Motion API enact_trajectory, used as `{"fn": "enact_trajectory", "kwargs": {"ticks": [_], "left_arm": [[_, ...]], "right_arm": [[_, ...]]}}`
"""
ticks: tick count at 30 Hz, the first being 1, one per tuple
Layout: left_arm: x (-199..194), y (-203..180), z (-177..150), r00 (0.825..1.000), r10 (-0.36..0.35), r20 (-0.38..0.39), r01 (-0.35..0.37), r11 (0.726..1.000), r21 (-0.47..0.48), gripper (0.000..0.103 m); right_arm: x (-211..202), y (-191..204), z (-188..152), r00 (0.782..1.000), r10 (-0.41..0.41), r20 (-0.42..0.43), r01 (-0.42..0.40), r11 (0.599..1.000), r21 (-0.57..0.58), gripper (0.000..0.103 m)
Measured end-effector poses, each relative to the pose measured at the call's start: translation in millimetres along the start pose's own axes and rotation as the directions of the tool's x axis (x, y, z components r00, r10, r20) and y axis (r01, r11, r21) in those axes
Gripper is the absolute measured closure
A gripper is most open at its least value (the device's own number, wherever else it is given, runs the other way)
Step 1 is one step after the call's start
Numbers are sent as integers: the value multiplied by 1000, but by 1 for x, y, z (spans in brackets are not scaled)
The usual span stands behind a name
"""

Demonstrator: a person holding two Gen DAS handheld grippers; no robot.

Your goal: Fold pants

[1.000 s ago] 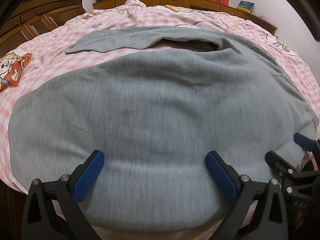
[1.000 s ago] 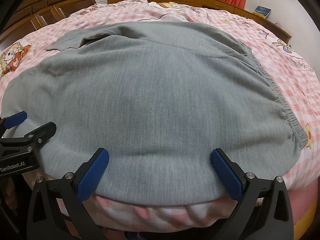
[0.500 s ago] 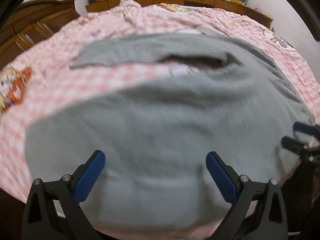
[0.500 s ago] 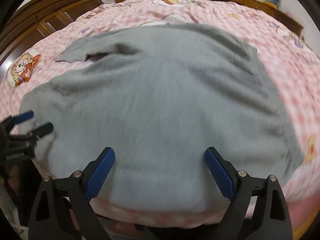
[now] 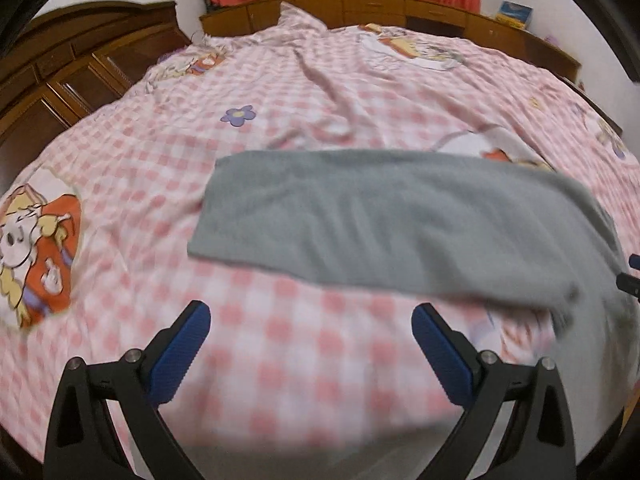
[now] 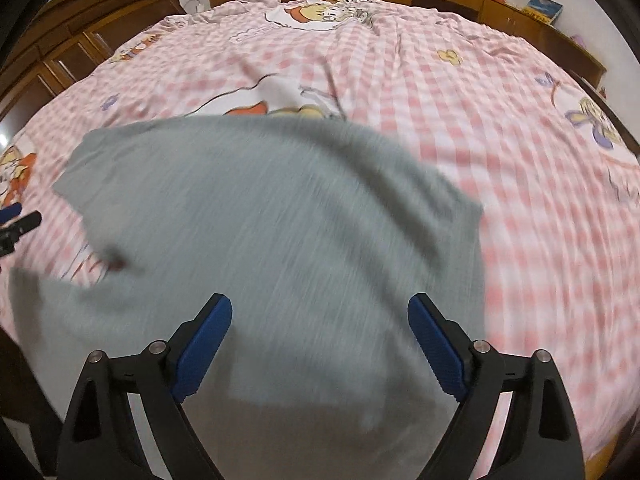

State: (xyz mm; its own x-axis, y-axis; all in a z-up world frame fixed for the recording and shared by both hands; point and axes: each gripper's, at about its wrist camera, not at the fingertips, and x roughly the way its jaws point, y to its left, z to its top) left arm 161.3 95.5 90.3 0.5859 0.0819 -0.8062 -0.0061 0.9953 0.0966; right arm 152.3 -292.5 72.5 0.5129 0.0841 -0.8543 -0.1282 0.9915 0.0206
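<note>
We hover both grippers, left (image 5: 308,344) and right (image 6: 320,336), spread wide and empty, over soft grey knit pants (image 6: 272,220); blurred edges risk a missed pinch

Soft grey knit-cloth pants (image 6: 280,220), matt and faintly ribbed. Pink-and-white checked cotton bedsheet (image 5: 280,92) with printed cartoons, matt, lightly creased. Dark brown wooden headboard (image 5: 80,60), polished and glossy. Matt black plastic gripper fingers with ridged blue rubbery pads (image 6: 202,346).
</note>
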Motion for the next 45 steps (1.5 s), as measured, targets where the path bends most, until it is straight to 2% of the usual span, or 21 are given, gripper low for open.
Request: {"fn": "enact_trajectory", "kwargs": {"ticks": [4,7,9,14,17,20,25,27,28,30,31,32,33,34,36,37,40,45], "left_arm": [[42,31,34,998,-9,-58,6,998,-64,1],[70,56,54,997,26,-77,-35,993,-112,1],[88,73,64,995,59,-84,-71,986,-149,1],[121,93,79,992,53,-115,-76,975,-207,1],[132,96,86,990,81,-111,-103,974,-203,1],[142,96,90,989,94,-113,-117,970,-214,1],[152,93,99,994,61,-88,-81,966,-246,1],[155,88,102,996,41,-82,-60,967,-247,10],[157,86,103,996,24,-83,-44,968,-248,18],[158,80,105,996,2,-90,-24,970,-242,33],[157,77,106,996,-14,-87,-7,973,-232,50],[153,73,107,996,-30,-83,11,976,-220,72],[151,71,107,996,-39,-82,21,977,-213,82],[145,68,106,995,-61,-82,43,977,-207,92],[130,65,102,994,-99,-54,86,975,-205,95],[117,63,100,993,-115,-23,108,975,-192,97],[90,63,97,993,-117,27,120,978,-173,99],[60,80,90,992,-109,66,120,972,-204,100]], "right_arm": [[24,-6,38,1000,10,-3,-10,999,-32,11],[42,-7,65,999,33,-6,-33,998,-53,11],[54,-9,80,1000,29,-5,-29,998,-61,11],[85,-9,110,1000,8,-15,-9,996,-84,11],[105,-9,119,999,-16,-32,13,995,-98,12],[121,-10,122,998,0,-60,-5,996,-91,11],[123,-13,122,999,33,-27,-35,997,-70,12],[121,-12,121,999,46,-22,-48,996,-77,22],[118,-11,120,999,41,-19,-42,995,-86,26],[113,-6,119,1000,24,-18,-26,993,-112,44],[110,-5,119,1000,16,-19,-19,992,-128,51],[107,-4,119,1000,12,-17,-14,991,-134,64],[104,-4,119,1000,16,-17,-18,991,-132,74],[100,-6,119,1000,25,-17,-27,992,-125,77],[91,-10,120,997,73,-11,-74,991,-107,99],[86,-10,119,994,105,-13,-105,990,-99,99],[67,-4,115,992,122,24,-118,985,-123,99],[25,3,106,984,164,76,-151,976,-160,99]]}}
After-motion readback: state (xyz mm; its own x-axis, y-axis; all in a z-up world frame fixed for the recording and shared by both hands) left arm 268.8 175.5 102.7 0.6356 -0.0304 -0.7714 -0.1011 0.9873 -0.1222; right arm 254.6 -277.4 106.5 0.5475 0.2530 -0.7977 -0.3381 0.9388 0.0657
